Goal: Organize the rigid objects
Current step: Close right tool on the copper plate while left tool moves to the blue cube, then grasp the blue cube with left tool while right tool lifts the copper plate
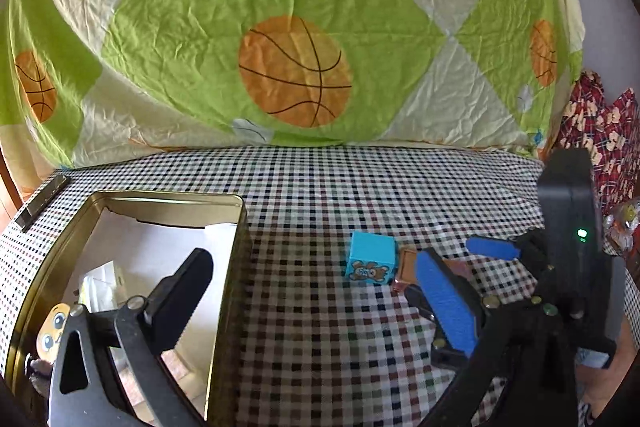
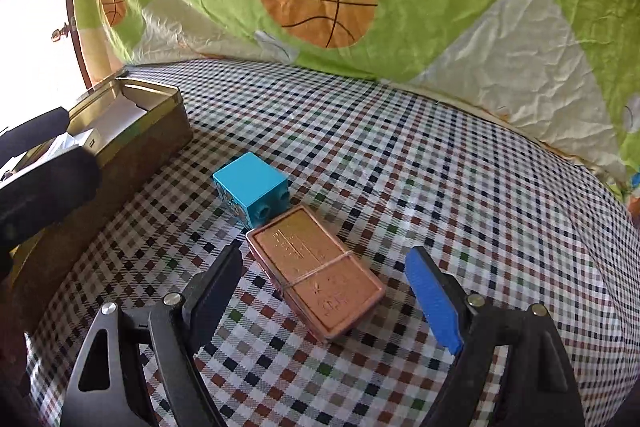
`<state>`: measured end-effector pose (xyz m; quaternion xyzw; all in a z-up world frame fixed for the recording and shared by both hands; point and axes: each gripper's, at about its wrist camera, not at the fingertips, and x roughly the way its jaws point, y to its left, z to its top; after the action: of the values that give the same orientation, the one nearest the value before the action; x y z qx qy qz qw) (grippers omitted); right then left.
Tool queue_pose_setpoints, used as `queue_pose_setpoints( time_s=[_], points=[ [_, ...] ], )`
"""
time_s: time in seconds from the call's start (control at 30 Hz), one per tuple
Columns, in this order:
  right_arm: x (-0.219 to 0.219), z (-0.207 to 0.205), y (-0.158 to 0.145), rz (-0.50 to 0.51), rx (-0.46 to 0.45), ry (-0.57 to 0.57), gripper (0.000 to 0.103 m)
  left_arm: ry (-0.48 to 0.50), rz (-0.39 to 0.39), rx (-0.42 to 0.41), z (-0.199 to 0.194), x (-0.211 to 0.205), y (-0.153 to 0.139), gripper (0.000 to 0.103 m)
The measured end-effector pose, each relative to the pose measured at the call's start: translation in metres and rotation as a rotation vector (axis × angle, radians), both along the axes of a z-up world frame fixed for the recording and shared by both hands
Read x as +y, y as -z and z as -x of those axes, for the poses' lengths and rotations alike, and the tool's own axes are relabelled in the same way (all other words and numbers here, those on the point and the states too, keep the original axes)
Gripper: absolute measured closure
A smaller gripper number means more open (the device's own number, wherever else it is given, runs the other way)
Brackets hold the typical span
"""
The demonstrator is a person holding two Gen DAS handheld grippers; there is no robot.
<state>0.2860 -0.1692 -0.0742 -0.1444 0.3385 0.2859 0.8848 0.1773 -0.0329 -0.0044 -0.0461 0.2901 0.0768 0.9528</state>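
Observation:
A flat copper tin (image 2: 316,275) bound with a rubber band lies on the checked cloth. My right gripper (image 2: 326,253) stands open around it, pads apart from its sides. A blue cube (image 2: 252,187) with a bear sticker touches the tin's far end. In the left wrist view the cube (image 1: 372,257) sits mid-table and the copper tin (image 1: 406,263) is mostly hidden behind a blue pad. My left gripper (image 1: 314,259) is open and holds nothing. Its black finger (image 1: 188,279) hangs over the open gold tin box (image 1: 236,267); its blue-padded finger (image 1: 444,303) is outside.
The gold box (image 2: 152,147) holds white paper and a cartoon-face item (image 1: 56,323). A basketball-print quilt (image 1: 296,71) rises behind the table. A metal bar (image 1: 44,201) lies at the far left corner. Red patterned fabric (image 1: 596,131) is at the right.

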Motion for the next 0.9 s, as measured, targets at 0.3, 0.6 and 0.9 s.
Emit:
queue_pose_setpoints(
  time_s=[0.3, 0.6, 0.9],
  points=[
    [-0.019, -0.014, 0.007, -0.059, 0.099, 0.063, 0.054, 0.000, 0.047, 0.042, -0.029, -0.003, 0.018, 0.001],
    [-0.042, -0.025, 0.005, -0.045, 0.071, 0.243, 0.054, 0.091, -0.005, 0.068, -0.042, -0.029, 0.030, 0.001],
    [-0.050, -0.024, 0.003, -0.074, 0.066, 0.254, 0.054, 0.177, 0.034, 0.195, -0.076, -0.038, 0.048, 0.034]
  ],
)
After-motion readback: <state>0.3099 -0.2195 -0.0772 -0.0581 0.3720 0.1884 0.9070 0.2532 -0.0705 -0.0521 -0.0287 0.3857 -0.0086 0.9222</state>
